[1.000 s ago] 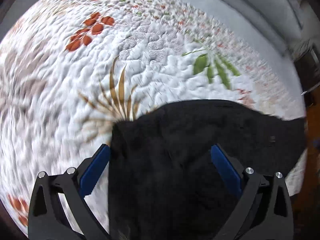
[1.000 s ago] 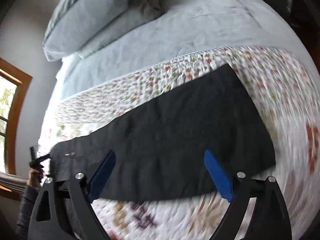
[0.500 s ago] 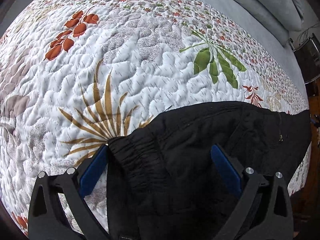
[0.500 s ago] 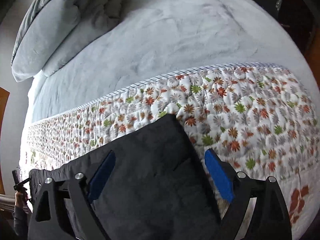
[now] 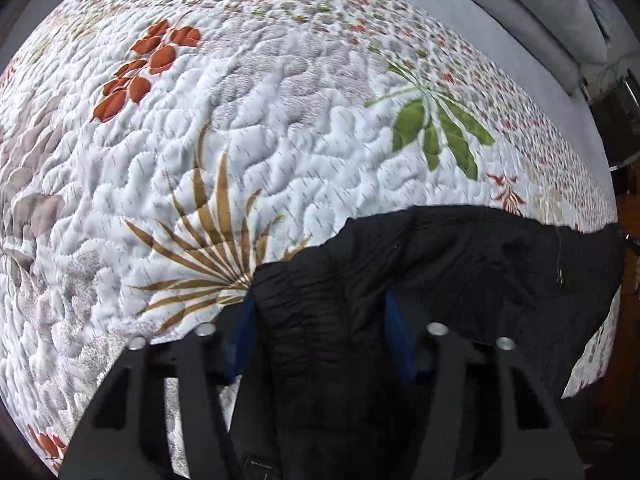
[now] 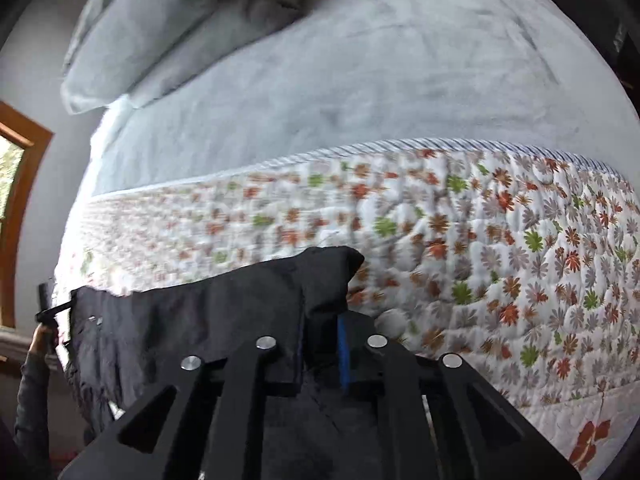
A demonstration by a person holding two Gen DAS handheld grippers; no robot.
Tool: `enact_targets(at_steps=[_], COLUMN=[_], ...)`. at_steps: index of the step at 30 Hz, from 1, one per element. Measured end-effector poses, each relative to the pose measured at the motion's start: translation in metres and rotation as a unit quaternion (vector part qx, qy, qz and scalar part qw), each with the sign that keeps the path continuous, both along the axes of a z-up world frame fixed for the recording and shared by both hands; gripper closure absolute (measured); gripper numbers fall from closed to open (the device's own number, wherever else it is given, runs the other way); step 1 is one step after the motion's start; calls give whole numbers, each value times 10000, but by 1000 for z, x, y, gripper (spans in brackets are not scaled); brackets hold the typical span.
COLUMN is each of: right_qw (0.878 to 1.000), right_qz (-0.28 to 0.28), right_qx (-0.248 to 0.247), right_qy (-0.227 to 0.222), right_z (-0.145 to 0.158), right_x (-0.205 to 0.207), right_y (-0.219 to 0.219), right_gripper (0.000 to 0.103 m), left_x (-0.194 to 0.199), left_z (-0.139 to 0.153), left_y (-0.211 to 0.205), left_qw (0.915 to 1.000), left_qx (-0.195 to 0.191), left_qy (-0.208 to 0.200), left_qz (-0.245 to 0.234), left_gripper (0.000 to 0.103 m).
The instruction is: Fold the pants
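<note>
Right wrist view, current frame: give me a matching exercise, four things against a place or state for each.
Things:
1. black pants
2. right tool
3. grey pillows
4. floral quilt

Places or states:
A. top left, at the head of the bed
B. spread under the garment
C. stretched leftward, one end bunched
D. shut on dark fabric

Pairs: 1-C, 2-D, 3-A, 4-B

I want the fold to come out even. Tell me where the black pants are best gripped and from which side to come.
Grip the pants at their two ends, from the near bed edge, fingers sliding flat under the cloth. The left gripper closes on the gathered waistband; the right gripper pinches the leg end corner. The pants lie long and flat across the quilt, so end holds should keep the fold even.
</note>
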State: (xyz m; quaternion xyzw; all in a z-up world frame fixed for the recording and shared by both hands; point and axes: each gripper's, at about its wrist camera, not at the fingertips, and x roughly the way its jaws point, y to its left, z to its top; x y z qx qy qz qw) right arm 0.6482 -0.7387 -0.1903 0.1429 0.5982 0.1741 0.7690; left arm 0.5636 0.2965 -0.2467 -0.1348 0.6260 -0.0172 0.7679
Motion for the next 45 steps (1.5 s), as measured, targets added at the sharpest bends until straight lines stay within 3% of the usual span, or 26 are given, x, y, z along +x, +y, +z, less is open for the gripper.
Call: enact_targets(at_steps=[3,12,20,27,32,36,42,45], right_qw=[9998,9957,9886,9800,9745,9724,9640,9517], right_qz=[1,-80,-257,-476,-771,-1062,-1605,-2026], right_qx=[78,126,132,190,331,380,620,732], right_qy=[-177,-913,-1479,-1922,-2079,-2045,-2027,-2187], right_z=[17,100,167,215,223,207,168,152], right_x=[-10,-69,-156,-275,-365,-432,-528,-577], right_y=[-4,-32,-53,-60,-74,-83,-88,-94], right_gripper=[92,94,94,97,97,98,101,103], left_x=[0,-24,-59,-112,-156,-198,-253,-275], left_z=[5,31,76,118,133,130,112,98], left_y=[-3,-1,-3,-7,-10,-5,5,10], left_qw=[9999,9942,9798,9630,9514,9444,9410,9416], left_qx=[-4,-218,-436,-709,-920,-1156,-1411,-1451], left_qy=[-128,-1044,-1934,-2589,-2930,-3060,-3026,-2953], left_qz=[-7,153,252,229,228,320,555,716], left_gripper=[62,64,65,65,65,65,65,65])
